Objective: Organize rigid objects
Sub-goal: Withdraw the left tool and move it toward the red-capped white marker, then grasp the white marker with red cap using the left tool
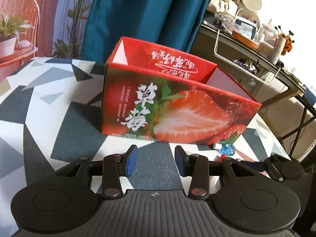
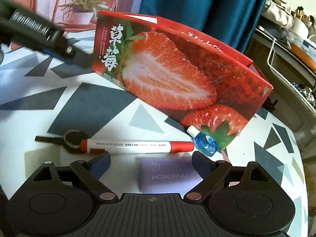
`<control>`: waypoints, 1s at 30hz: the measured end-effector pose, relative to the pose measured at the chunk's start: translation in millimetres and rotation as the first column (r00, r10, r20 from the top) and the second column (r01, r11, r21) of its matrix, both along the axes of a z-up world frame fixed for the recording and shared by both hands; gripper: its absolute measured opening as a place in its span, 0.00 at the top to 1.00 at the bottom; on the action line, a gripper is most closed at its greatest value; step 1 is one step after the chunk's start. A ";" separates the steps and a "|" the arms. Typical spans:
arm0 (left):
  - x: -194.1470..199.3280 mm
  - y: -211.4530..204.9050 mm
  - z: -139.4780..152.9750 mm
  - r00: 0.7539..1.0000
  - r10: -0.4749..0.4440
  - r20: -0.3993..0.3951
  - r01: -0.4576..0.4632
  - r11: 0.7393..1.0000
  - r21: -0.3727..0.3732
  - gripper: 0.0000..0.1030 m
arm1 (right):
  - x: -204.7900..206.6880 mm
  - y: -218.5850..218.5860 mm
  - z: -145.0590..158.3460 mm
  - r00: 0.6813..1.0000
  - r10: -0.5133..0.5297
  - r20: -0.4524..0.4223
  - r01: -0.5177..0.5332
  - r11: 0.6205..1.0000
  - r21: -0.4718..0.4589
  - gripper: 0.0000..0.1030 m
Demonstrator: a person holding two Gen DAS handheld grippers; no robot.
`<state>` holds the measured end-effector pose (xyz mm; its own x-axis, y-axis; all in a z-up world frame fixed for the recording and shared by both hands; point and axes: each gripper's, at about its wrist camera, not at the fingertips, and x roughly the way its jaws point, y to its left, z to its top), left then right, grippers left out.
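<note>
Currently: right claw (image 2: 151, 165) spread wide, purple tube (image 2: 167, 174) lying loose between its pads. Left claw (image 1: 156, 161) part-open, empty. Marker (image 2: 136, 146), dropper bottle (image 2: 205, 142) on bench (image 2: 39, 122) beside strawberry box (image 2: 177, 75).

Marker (image 2: 136, 145) before box (image 2: 177, 69), bottle (image 2: 205, 142) beside.

Bright light comes from the far right. Edges bend round. The purple thing (image 2: 165, 174) between the claw's fingers looks blurry.
</note>
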<state>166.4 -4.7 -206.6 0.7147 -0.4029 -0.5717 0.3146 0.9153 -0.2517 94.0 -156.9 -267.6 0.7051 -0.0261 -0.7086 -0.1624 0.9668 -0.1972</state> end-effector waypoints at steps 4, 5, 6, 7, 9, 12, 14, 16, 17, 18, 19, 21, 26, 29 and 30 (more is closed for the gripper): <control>3.0 0.3 -7.5 1.000 0.000 -0.019 0.000 1.000 -0.001 0.58 | 12.5 -3.1 -1.5 1.000 -0.007 -0.001 0.007 1.000 0.018 0.14; 3.7 -0.2 -9.1 1.000 0.001 -0.023 -0.001 1.000 0.000 0.58 | 16.3 -3.6 -2.1 1.000 -0.008 -0.003 0.008 1.000 0.026 0.14; 4.4 -0.1 -10.6 1.000 0.002 -0.026 -0.002 1.000 0.001 0.58 | 19.8 -3.5 -2.3 1.000 -0.009 -0.004 0.009 0.999 0.032 0.14; 5.2 -0.4 -12.1 1.000 0.004 -0.030 -0.003 1.000 0.003 0.58 | 23.1 -3.5 -2.4 1.000 -0.008 -0.004 0.008 0.999 0.039 0.14; 6.3 -0.7 -14.3 0.999 0.007 -0.039 -0.007 1.000 0.002 0.58 | 30.3 -3.0 -2.5 1.000 -0.005 -0.005 0.005 0.999 0.054 0.14; 8.2 -1.1 -17.6 0.999 0.008 -0.051 -0.008 1.000 0.005 0.58 | 41.3 -3.7 -3.2 1.000 -0.006 -0.009 0.007 0.997 0.074 0.14; 9.4 -1.8 -19.9 0.998 0.008 -0.060 -0.007 1.000 0.006 0.58 | 48.7 -5.0 -2.9 1.000 -0.013 -0.013 0.014 0.996 0.085 0.14; 11.0 -2.4 -21.6 0.998 0.011 -0.069 -0.010 1.000 0.008 0.58 | 55.7 -6.5 -2.4 1.000 -0.017 -0.017 0.019 0.995 0.094 0.14; 11.7 -2.6 -22.5 0.997 0.012 -0.074 -0.012 1.000 0.007 0.58 | 59.2 -7.7 -2.0 1.000 -0.019 -0.019 0.021 0.995 0.102 0.14; 12.4 -3.1 -23.3 0.997 0.013 -0.079 -0.012 1.000 0.006 0.58 | 62.5 -8.8 -1.8 1.000 -0.022 -0.021 0.025 0.994 0.109 0.14; 13.3 -3.5 -24.4 0.996 0.013 -0.084 -0.012 1.000 0.007 0.58 | 65.8 -9.9 -1.7 0.999 -0.027 -0.024 0.030 0.993 0.117 0.14; 14.6 -4.6 -26.4 0.996 0.008 -0.091 -0.008 1.000 0.005 0.58 | 70.7 -11.5 -2.2 0.999 -0.038 -0.028 0.041 0.990 0.135 0.15; 22.4 -7.6 -31.3 0.995 -0.006 -0.098 0.006 1.000 -0.003 0.59 | 80.1 -16.2 -6.5 0.997 -0.055 -0.047 0.063 0.983 0.175 0.18; 29.6 -10.1 -34.6 0.994 -0.008 -0.108 0.008 1.000 -0.002 0.59 | 81.1 -18.6 -12.2 0.996 -0.060 -0.061 0.071 0.976 0.204 0.20; 31.8 -11.3 -36.1 0.994 -0.010 -0.111 0.010 1.000 0.000 0.59 | 81.1 -20.8 -13.1 0.996 -0.067 -0.062 0.079 0.972 0.220 0.20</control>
